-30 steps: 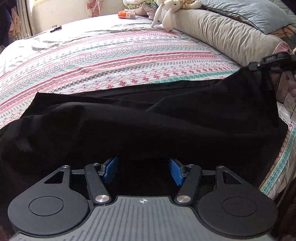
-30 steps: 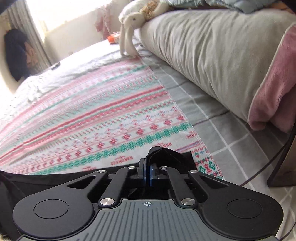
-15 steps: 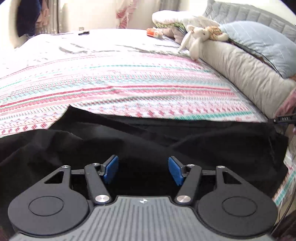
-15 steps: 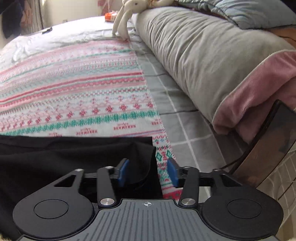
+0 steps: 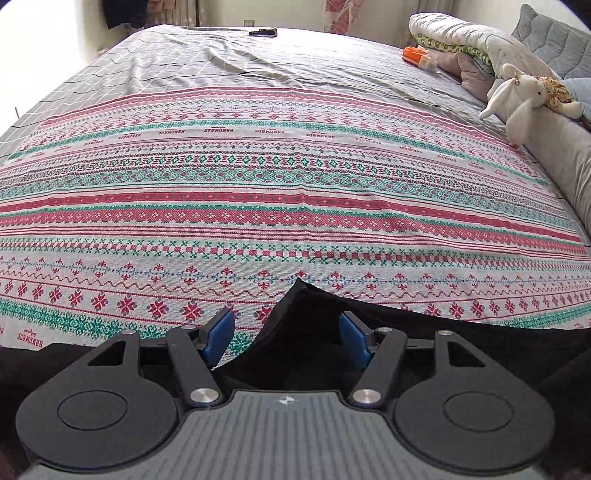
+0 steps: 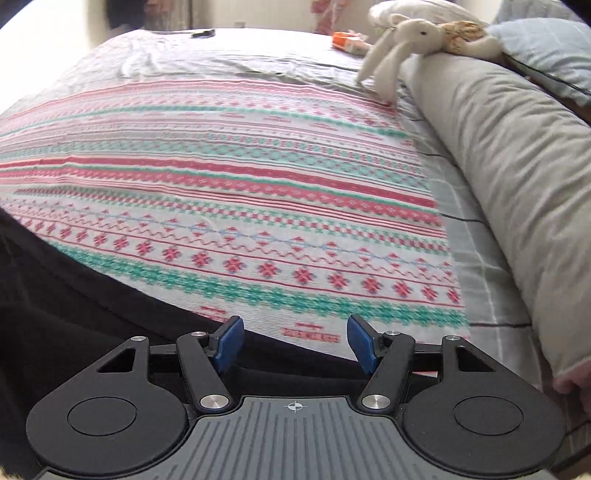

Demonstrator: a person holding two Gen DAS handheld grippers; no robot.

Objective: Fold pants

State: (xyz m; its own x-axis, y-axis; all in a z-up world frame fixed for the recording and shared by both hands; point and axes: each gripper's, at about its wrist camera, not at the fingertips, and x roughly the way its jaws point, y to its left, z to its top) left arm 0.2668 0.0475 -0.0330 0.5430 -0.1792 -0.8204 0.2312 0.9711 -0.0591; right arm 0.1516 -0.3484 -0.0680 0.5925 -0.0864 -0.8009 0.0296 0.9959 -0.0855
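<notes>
Black pants (image 5: 314,343) lie along the near edge of the bed on a patterned blanket. In the left wrist view a pointed corner of the cloth sticks up between the blue pads (image 5: 218,332) of my left gripper (image 5: 286,334). Its jaws stand wide and are opening a little, and the pads do not press on the cloth. In the right wrist view the pants (image 6: 74,314) fill the lower left and run under my right gripper (image 6: 295,341). Its jaws are closing slightly, with a wide gap left and nothing pinched between the pads.
The striped red and green blanket (image 5: 295,184) covers a grey checked sheet (image 5: 221,59). A long grey bolster (image 6: 517,177) with a white plush rabbit (image 6: 402,37) lines the right side. An orange item (image 5: 417,57), folded quilts (image 5: 461,37) and a small black object (image 5: 263,32) lie at the far end.
My right gripper was shut on a pants corner, then opened and let it go. Both views swung; the left gripper moved along the pants to a cloth corner.
</notes>
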